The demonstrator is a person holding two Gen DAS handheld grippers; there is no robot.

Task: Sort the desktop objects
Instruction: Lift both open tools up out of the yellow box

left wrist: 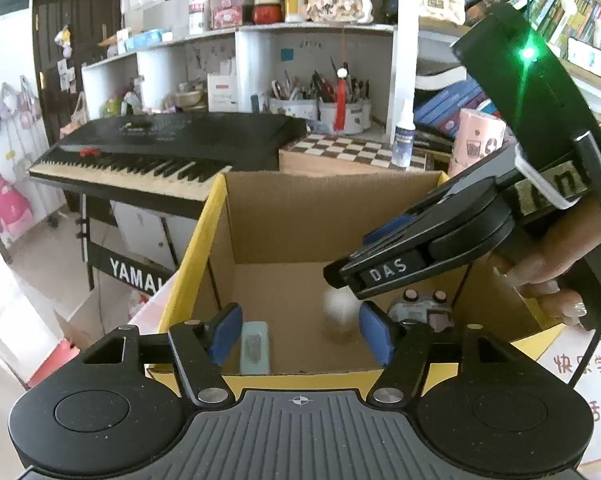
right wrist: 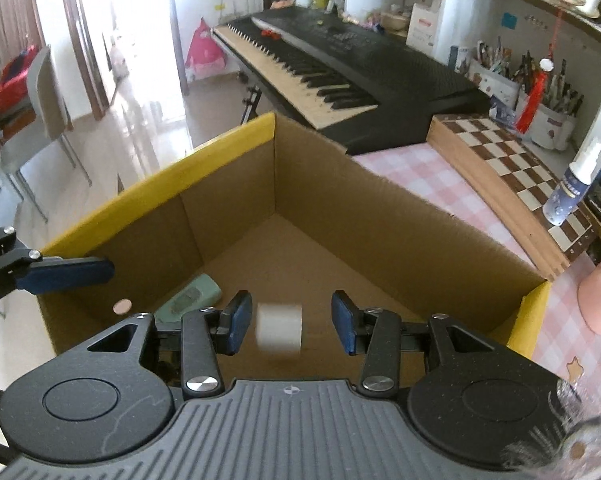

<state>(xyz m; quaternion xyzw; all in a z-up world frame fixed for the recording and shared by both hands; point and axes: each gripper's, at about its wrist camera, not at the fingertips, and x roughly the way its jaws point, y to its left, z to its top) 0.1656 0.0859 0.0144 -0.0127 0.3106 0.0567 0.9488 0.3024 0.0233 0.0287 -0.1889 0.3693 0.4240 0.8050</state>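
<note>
Tape roll [right wrist: 278, 326], white and blurred, hangs free between the right claw [right wrist: 286, 324] pads with clear gaps on both sides, so that claw is open and gripping nothing. My read: a drop into the cardboard box [right wrist: 228, 196], the roll caught in mid-air above the brown floor.

Left wrist view now: left claw [left wrist: 300, 334] at six o'clock, open too, its blue pads spread wide with nothing between them. Same white blur [left wrist: 338, 304] just beyond its right pad, at about one o'clock from it.

Deeper in the box, a pale green remote [left wrist: 254, 346] lies flat at the near wall, and a small toy car [left wrist: 420, 308] sits toward four o'clock. Things already sorted, I'd say; the yellow-edged box is the collecting bin.

Pose: both claws tilt downward over the near rim, the right one reaching in from two o'clock in the left view, a hand [left wrist: 552, 264] wrapped round its grip. Farther off, beyond the box, chessboard [left wrist: 356, 154] and keyboard [left wrist: 160, 148] stand at twelve o'clock.
</note>
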